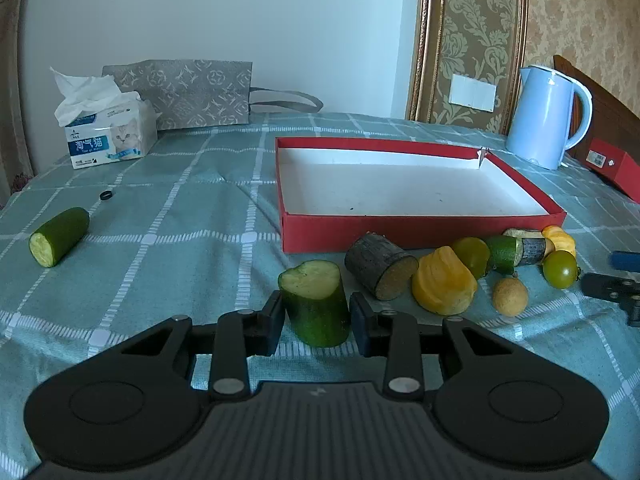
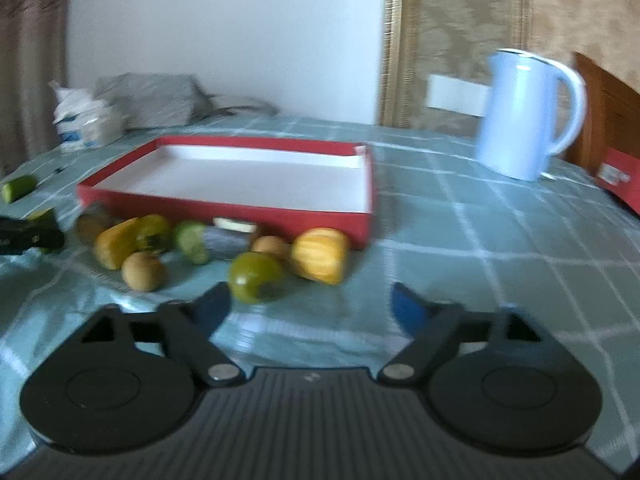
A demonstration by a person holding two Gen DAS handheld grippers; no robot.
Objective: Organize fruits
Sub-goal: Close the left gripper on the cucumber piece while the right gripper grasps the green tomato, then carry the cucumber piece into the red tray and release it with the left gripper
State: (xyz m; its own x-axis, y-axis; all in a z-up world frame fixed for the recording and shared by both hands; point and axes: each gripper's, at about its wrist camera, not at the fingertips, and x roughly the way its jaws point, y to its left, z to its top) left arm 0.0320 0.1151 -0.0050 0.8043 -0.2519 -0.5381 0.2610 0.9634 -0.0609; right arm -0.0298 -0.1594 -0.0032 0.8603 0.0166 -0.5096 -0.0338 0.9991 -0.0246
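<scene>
Red-walled box (image 1: 420,229) holds nothing yet: the left gripper (image 1: 316,316) clamps a cucumber chunk (image 1: 316,304), the right gripper (image 2: 310,308) gapes apart, and all other fruit lies along the box's near wall.

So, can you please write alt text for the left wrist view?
The left gripper clamps an upright cucumber piece on a checked green tablecloth. Behind it sits a red tray, nothing in it, with cut fruit along its front wall. A second cucumber piece lies far left.
</scene>
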